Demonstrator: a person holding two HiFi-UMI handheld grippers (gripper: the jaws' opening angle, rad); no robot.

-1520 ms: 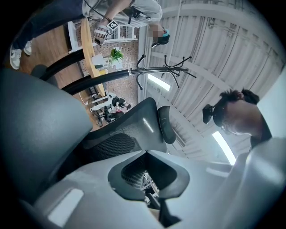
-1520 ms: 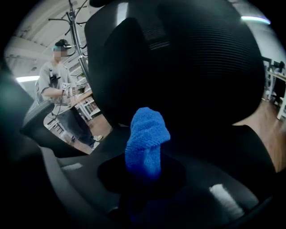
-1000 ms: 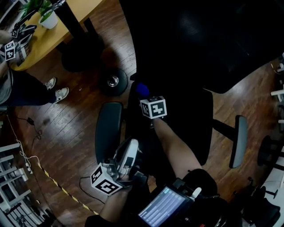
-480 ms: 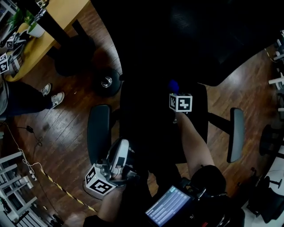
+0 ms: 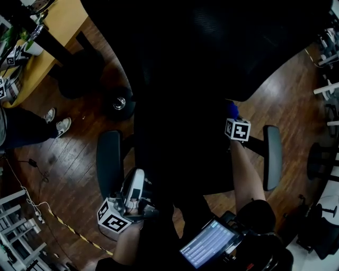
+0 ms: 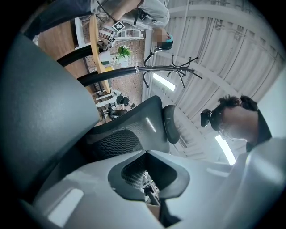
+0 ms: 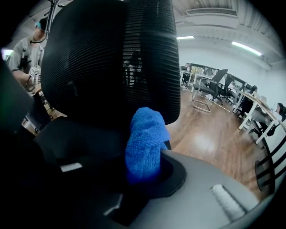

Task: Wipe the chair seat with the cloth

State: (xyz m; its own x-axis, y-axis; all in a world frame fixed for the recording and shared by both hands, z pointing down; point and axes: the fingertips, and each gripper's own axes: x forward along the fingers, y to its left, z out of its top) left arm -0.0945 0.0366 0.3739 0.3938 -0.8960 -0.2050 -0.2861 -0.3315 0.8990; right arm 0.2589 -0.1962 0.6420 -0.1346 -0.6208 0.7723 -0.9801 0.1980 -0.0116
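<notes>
Wooden floor [image 5: 79,159] surrounds a black office chair [image 5: 180,63]. At the right edge of the chair seat [image 5: 175,153], the right gripper [image 7: 147,165] pinches a blue cloth [image 7: 145,143]. Beside the seat's left edge, the left gripper [image 6: 149,192] is closed and empty.

The head camera hangs above the black mesh office chair [image 5: 180,148] and faces steeply down, with its backrest [image 5: 212,47] at 12 o'clock and brown wooden plank floor [image 5: 79,132] around. The left gripper [image 5: 135,185] camera sits low, just beside the grey padded armrest [image 6: 40,112] filling 9 o'clock, and tilts up past the backrest to the white ceiling [image 6: 214,67]. The right gripper [image 5: 231,114] camera, near the seat, faces the backrest roughly level, with the blue terry cloth [image 7: 145,143] in its jaws close to the lens. All three views share the backrest. The head and left gripper views also share the light wooden table [image 5: 63,16].
</notes>
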